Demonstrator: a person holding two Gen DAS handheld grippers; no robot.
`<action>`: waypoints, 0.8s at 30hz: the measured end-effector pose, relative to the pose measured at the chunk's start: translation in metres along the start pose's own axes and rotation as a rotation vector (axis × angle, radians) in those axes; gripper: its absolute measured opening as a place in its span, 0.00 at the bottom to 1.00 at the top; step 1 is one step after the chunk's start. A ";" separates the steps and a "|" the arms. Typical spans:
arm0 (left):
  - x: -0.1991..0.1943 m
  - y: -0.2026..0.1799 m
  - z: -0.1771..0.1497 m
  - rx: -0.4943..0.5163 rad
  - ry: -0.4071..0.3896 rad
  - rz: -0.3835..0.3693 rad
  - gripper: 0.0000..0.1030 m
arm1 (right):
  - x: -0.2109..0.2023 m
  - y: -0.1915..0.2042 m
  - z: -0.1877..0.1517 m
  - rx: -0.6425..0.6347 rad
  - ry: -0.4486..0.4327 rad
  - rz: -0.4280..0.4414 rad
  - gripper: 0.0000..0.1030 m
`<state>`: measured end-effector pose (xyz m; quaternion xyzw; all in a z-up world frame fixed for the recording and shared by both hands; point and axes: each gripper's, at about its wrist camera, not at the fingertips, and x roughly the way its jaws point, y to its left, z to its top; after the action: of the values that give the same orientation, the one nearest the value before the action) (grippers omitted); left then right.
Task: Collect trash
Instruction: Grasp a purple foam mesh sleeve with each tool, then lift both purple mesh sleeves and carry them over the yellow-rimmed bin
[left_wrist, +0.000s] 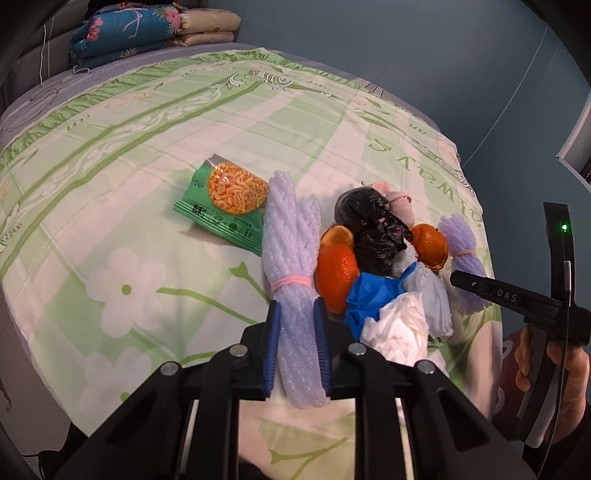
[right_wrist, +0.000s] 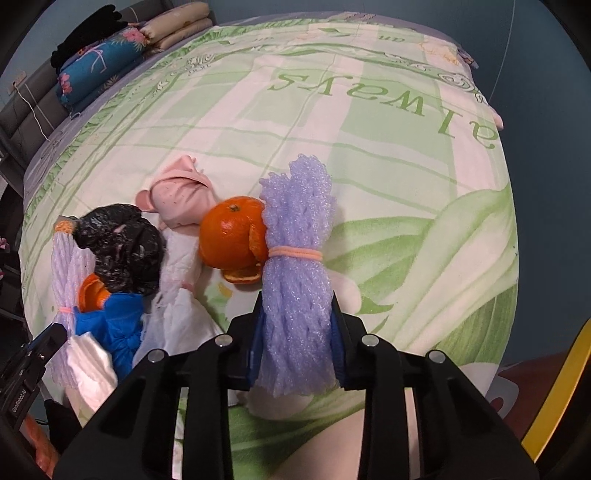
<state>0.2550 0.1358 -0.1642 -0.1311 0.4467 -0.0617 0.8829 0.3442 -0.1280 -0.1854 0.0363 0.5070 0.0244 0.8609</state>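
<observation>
My left gripper (left_wrist: 297, 343) is shut on a lilac foam net bundle (left_wrist: 291, 254) tied with a pink band, at the left side of a trash pile on the bed. My right gripper (right_wrist: 297, 347) is shut on a second lilac foam net bundle (right_wrist: 297, 236), at the pile's right side. The pile holds orange peels (left_wrist: 336, 273) (right_wrist: 232, 236), a black plastic bag (left_wrist: 373, 229) (right_wrist: 122, 243), blue plastic (left_wrist: 369, 299) (right_wrist: 118, 317), white tissue (left_wrist: 395, 328) (right_wrist: 184, 317) and pink cloth (right_wrist: 181, 195). A green snack packet (left_wrist: 225, 203) lies left of the pile.
The bed has a green and white flowered sheet (left_wrist: 147, 147). Folded quilts (left_wrist: 140, 29) are stacked at the far end. The bed's edge and a blue wall (left_wrist: 443, 55) lie to the right. My right gripper's body (left_wrist: 546, 306) shows in the left wrist view.
</observation>
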 end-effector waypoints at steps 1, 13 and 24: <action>-0.003 -0.001 0.001 0.007 -0.007 0.006 0.17 | -0.005 0.001 0.000 -0.002 -0.009 0.005 0.28; -0.036 -0.001 -0.002 0.030 -0.059 0.055 0.16 | -0.055 0.002 -0.004 0.004 -0.073 0.076 0.28; -0.055 -0.008 -0.001 0.028 -0.071 0.055 0.14 | -0.101 -0.010 -0.021 -0.019 -0.127 0.113 0.28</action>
<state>0.2215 0.1407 -0.1198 -0.1086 0.4178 -0.0389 0.9012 0.2770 -0.1451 -0.1089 0.0582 0.4485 0.0753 0.8887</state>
